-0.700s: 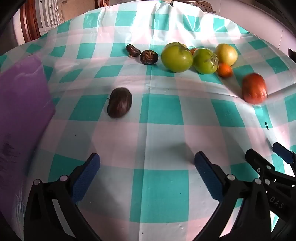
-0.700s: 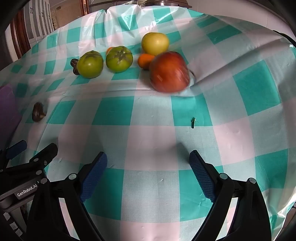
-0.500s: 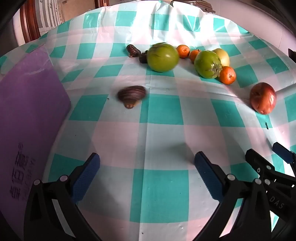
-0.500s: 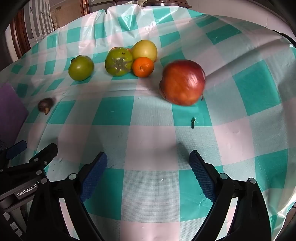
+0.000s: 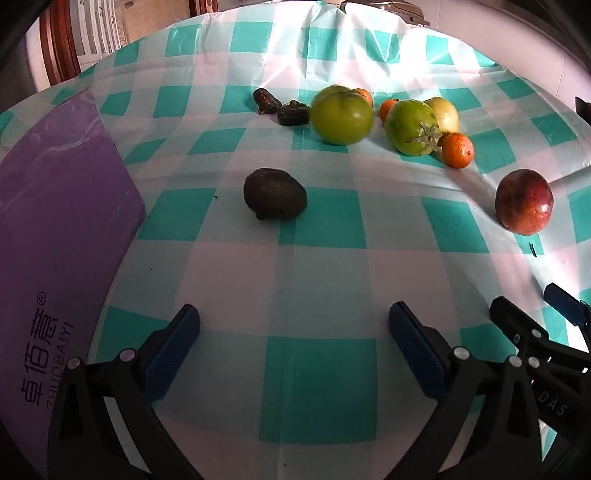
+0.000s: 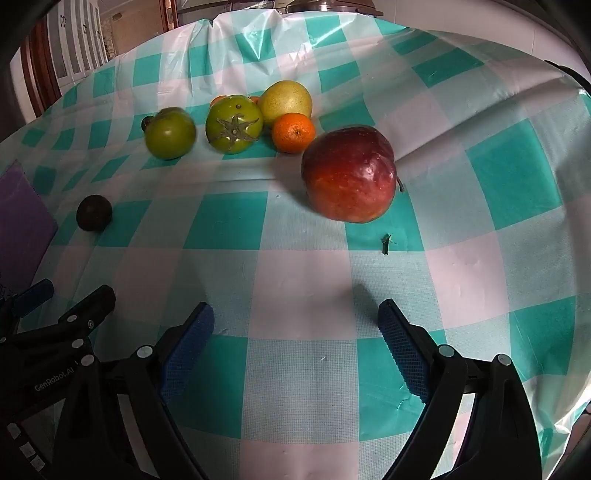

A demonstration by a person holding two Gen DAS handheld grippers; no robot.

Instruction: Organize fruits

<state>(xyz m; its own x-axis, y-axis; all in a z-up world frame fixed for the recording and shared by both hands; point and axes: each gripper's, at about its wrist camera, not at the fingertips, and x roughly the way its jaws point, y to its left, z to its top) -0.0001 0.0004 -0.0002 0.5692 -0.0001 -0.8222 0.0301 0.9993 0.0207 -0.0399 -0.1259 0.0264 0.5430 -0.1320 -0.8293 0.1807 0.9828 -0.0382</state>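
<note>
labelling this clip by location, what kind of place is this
Probably a home kitchen or dining room. A table under a teal-and-white checked plastic tablecloth carries loose fruit such as a red apple. Wooden cabinet doors with glass panes stand behind, and what looks like a metal pot lid sits at the far edge.

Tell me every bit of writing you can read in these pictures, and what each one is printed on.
"卓佰意", a registered-trademark ® sign above it: purple sheet, left wrist view.
"ZHUOBAIYI": same sheet, beside the characters.
"DAS", cut off, maybe part of a longer word: black body of the right tool, seen in the left wrist view.
"GenRobot.AI": black body of the left tool, seen in the right wrist view.
The fruits and tablecloth carry no writing.
</note>
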